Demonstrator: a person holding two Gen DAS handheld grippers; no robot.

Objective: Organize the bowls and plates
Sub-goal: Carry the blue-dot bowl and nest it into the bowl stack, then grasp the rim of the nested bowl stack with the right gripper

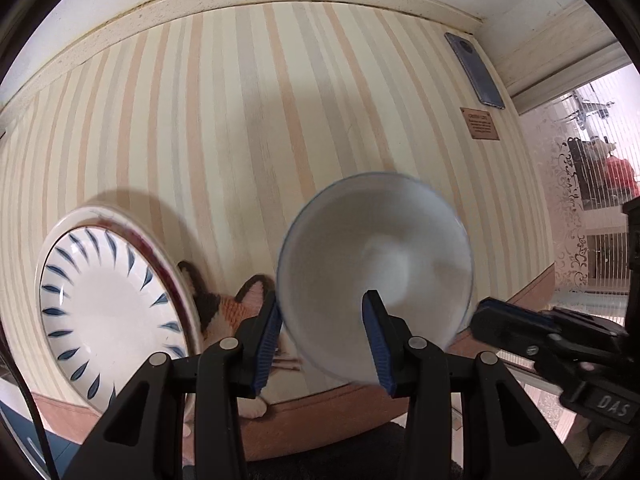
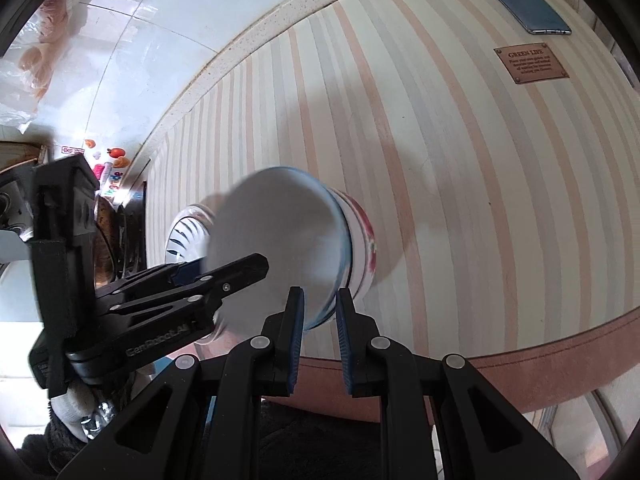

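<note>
Both the left gripper (image 1: pixel 324 332) and the right gripper (image 2: pixel 320 320), jaws clamped on its rim, carried the white blue-rimmed bowl (image 1: pixel 376 276) above the striped desk (image 1: pixel 280 120), probably next lowering it onto the white blue-leaf plate (image 1: pixel 108 304).

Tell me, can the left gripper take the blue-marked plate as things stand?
Probably not yet. The left gripper is shut on the white bowl, so its jaws are taken. The blue-marked plate lies uncovered just beside it on the striped mat; with the bowl put down, the way looks free.
</note>
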